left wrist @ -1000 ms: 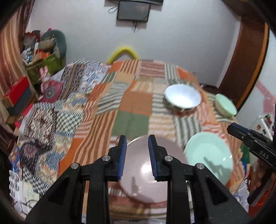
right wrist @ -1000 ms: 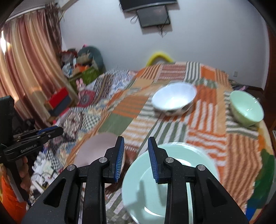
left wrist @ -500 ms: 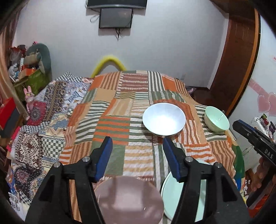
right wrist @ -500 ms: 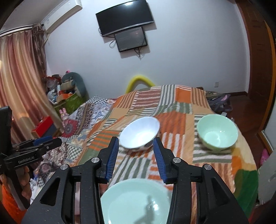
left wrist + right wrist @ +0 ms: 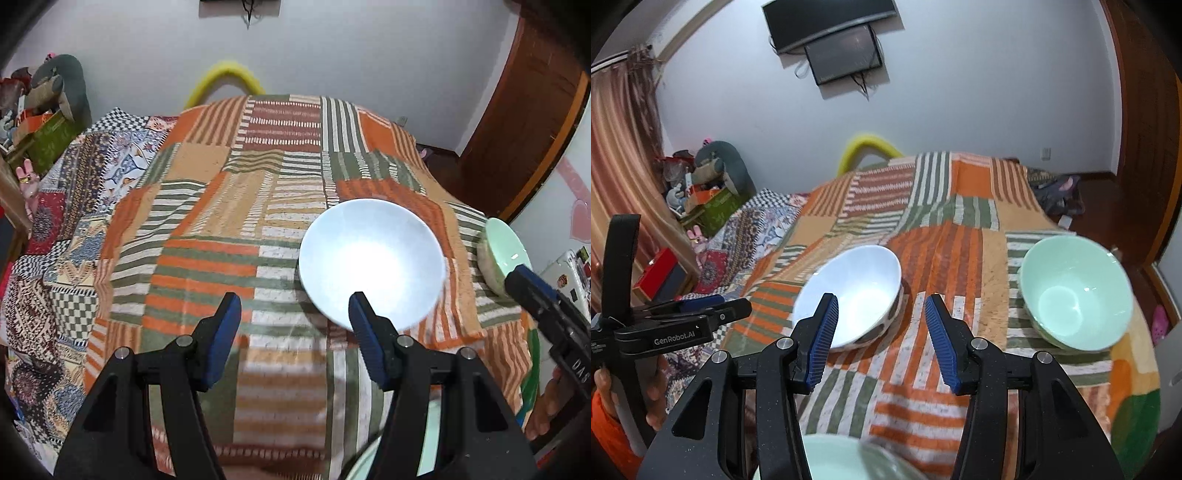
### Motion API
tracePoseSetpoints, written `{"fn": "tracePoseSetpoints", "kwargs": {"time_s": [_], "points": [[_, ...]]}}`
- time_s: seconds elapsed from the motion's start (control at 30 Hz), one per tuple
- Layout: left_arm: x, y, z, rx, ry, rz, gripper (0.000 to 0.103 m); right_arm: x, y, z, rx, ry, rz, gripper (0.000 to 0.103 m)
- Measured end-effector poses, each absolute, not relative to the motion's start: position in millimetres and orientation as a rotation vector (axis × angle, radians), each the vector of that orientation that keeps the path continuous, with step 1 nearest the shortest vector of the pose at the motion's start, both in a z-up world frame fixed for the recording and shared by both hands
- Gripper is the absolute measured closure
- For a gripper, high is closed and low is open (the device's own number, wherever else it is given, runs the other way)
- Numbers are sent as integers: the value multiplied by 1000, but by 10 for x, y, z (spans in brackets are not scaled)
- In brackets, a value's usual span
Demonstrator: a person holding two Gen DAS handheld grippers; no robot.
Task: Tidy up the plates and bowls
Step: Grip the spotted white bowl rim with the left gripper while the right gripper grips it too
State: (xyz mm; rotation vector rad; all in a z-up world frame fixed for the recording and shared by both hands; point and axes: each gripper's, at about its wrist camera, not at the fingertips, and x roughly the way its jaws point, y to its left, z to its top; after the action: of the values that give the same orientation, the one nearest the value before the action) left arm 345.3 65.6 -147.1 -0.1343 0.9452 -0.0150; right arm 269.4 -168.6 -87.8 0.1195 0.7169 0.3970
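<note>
A white bowl [image 5: 371, 260] sits on the patchwork blanket [image 5: 229, 229]; it also shows in the right wrist view [image 5: 849, 295]. A mint green bowl [image 5: 1075, 293] sits to its right, seen at the edge of the left wrist view [image 5: 498, 262]. A mint green plate [image 5: 842, 459] lies near the front edge, partly hidden under my right gripper. My left gripper [image 5: 293, 314] is open and empty, above the blanket just left of the white bowl. My right gripper [image 5: 881, 314] is open and empty, between the two bowls. The right gripper shows in the left view [image 5: 546, 314].
The bed fills the scene, with the blanket [image 5: 960, 221] hanging over its edges. Boxes and stuffed toys [image 5: 705, 184] are piled at the far left by a curtain. A wooden door [image 5: 517, 129] stands to the right. A television [image 5: 831, 40] hangs on the far wall.
Both grippers have opened wider and moved forward over the bed toward the bowls. The pink plate has dropped out of the left view; the green plate has slid to the bottom edge.
</note>
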Motion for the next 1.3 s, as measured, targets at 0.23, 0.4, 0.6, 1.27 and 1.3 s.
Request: {"fn": "tracePoseSetpoints", "kwargs": {"time_s": [0.23, 0.4, 0.6, 1.27, 1.3], "points": [[3857, 699, -1748, -148, 969, -7, 43, 3004, -1609, -1122, 122, 786, 403, 57], [4012, 734, -1920, -146, 990, 12, 45, 3096, -1510, -1215, 101, 798, 412, 57], [4100, 729, -2048, -156, 1022, -7, 66, 3193, -1458, -1308, 99, 817, 416, 67], [3984, 448, -1992, -41, 985, -44, 88, 3299, -1400, -1417, 107, 900, 410, 86], [3947, 439, -1955, -43, 976, -51, 88, 3287, -1406, -1411, 108, 899, 411, 86]]}}
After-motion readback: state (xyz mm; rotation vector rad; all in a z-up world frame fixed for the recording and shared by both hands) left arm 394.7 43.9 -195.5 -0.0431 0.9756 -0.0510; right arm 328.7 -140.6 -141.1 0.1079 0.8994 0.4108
